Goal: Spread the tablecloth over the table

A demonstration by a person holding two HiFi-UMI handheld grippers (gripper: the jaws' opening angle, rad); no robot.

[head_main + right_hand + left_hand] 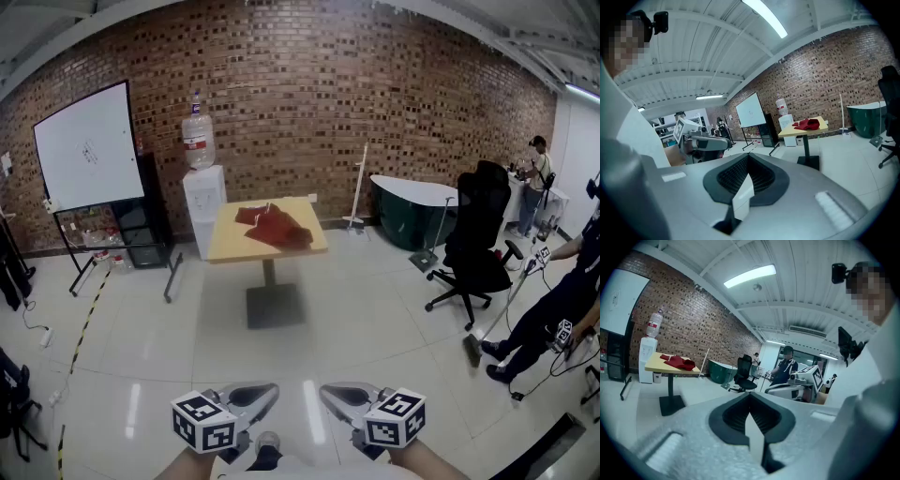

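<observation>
A crumpled red tablecloth (277, 228) lies bunched on the far half of a small square wooden table (225, 246), which stands across the room on a single pedestal. Both grippers are held low in front of the person, far from the table. In the head view my left gripper (271, 388) and right gripper (324, 388) sit at the bottom edge, side by side, both shut and empty. The left gripper view shows its jaws (750, 397) together, with the tablecloth (678, 362) small at the left. In the right gripper view the jaws (749, 157) are also together, and the tablecloth (807, 124) is at the right.
A whiteboard on a stand (89, 150) and a water dispenser (203, 202) stand left of the table by the brick wall. A green tub (417, 211), a black office chair (478, 239) and a person with a mop (553, 319) are to the right. White tiled floor lies between me and the table.
</observation>
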